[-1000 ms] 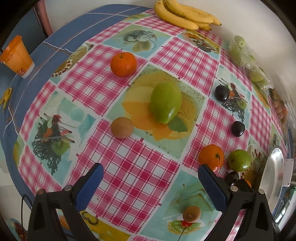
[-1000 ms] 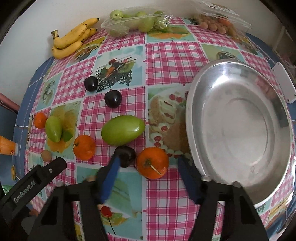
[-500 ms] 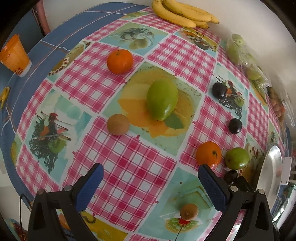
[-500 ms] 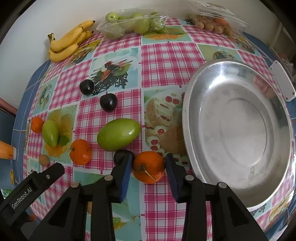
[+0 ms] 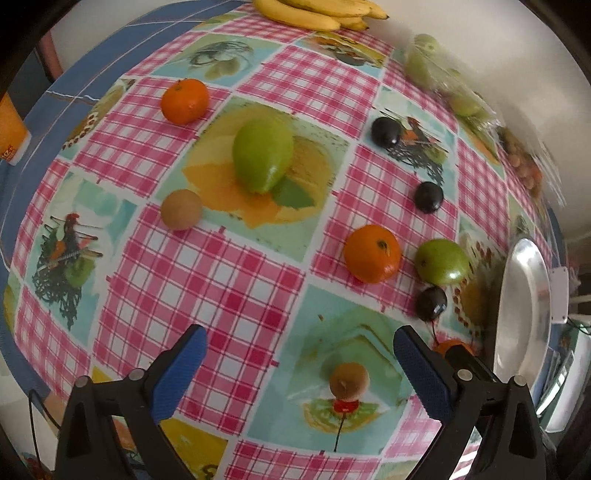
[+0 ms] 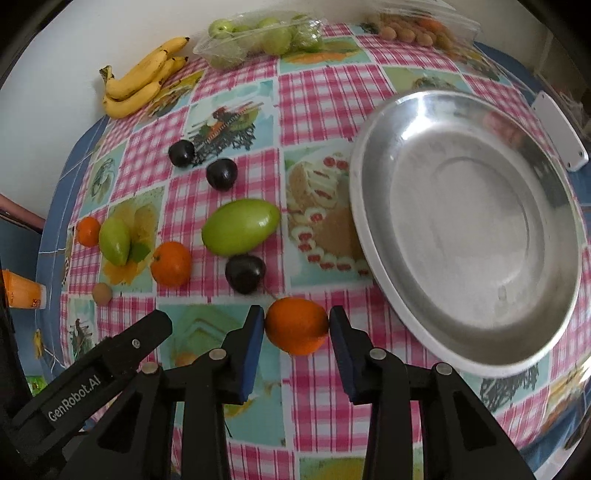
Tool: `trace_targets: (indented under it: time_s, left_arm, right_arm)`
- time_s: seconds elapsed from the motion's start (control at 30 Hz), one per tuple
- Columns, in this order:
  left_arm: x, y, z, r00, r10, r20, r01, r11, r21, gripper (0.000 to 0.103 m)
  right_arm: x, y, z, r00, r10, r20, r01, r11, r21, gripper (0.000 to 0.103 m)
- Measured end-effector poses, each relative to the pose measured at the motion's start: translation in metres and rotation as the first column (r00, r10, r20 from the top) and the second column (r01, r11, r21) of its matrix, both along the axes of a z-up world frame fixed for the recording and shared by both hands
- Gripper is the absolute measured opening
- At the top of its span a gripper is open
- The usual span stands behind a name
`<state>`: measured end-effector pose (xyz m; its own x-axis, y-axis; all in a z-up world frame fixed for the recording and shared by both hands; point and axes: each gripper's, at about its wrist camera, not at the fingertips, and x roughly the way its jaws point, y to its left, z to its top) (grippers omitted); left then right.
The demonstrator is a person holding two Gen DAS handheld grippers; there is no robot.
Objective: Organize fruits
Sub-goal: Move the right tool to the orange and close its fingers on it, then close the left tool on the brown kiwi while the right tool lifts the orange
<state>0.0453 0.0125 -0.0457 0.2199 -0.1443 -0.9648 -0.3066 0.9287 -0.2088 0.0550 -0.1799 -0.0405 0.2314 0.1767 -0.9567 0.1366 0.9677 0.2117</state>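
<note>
Right gripper (image 6: 296,326): jaws pinching an orange (image 6: 296,325), one blue pad against each side, low over the cloth
Left gripper (image 5: 299,363): jaws spread wide, holding nothing, hovering above a small brown fruit (image 5: 349,380) that lies on the cloth between them
Just past the held orange: a dark plum (image 6: 245,273) beside it, then a big green mango (image 6: 241,226) touching or nearly touching that plum
Bowl (image 6: 373,236): metal, to the right of the held orange and near it; nothing inside that I can see
Further out on the cloth: a second orange (image 6: 171,263), a smaller mango (image 6: 115,240), a third orange (image 6: 88,231), another brown fruit (image 6: 102,293), two more plums (image 6: 221,173) (image 6: 181,153)
Far edge: bananas (image 6: 138,86), a bag of green fruit (image 6: 258,37), a tray of small brown ones (image 6: 417,27), all by the wall
Off to the left: an orange cup (image 6: 22,290) on the blue edge
Progress: looks like the very start; first fruit gripped but not yet in the bowl, and every other loose fruit on the cloth is left to do
Likely next: carry the orange right, over the rim, and let go
</note>
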Motion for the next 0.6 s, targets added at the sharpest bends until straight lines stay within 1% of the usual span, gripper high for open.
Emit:
trace_targets:
  time_s: [0.1, 0.2, 0.33, 0.47, 0.6]
  left_arm:
    - [-0.002, -0.007, -0.001, 0.999, -0.032, -0.005, 0.032, 0.999, -0.018, 0.095]
    - [-0.002, -0.007, -0.003, 0.999, -0.043, -0.01, 0.043, 0.998, -0.04, 0.09]
    - [-0.001, -0.014, -0.007, 0.998, -0.066, -0.022, 0.065, 0.996, -0.057, 0.077]
    - [0.001, -0.018, -0.012, 0.997, -0.071, -0.038, 0.067, 0.993, -0.098, 0.065]
    - [-0.001, -0.02, -0.01, 0.996, -0.08, -0.037, 0.077, 0.993, -0.089, 0.062]
  right_arm:
    - [-0.003, -0.006, 0.002, 1.0, -0.007, -0.002, 0.007, 1.0, 0.014, 0.036]
    - [-0.005, -0.009, 0.002, 1.0, -0.009, -0.01, 0.009, 1.0, 0.02, 0.035]
    - [-0.01, -0.012, 0.001, 0.999, -0.014, -0.03, 0.015, 0.999, 0.051, 0.035]
    - [-0.009, -0.013, 0.001, 1.0, -0.018, -0.026, 0.019, 0.998, 0.058, 0.035]
    - [-0.007, -0.013, 0.0, 1.0, -0.016, -0.026, 0.018, 0.997, 0.072, 0.035]
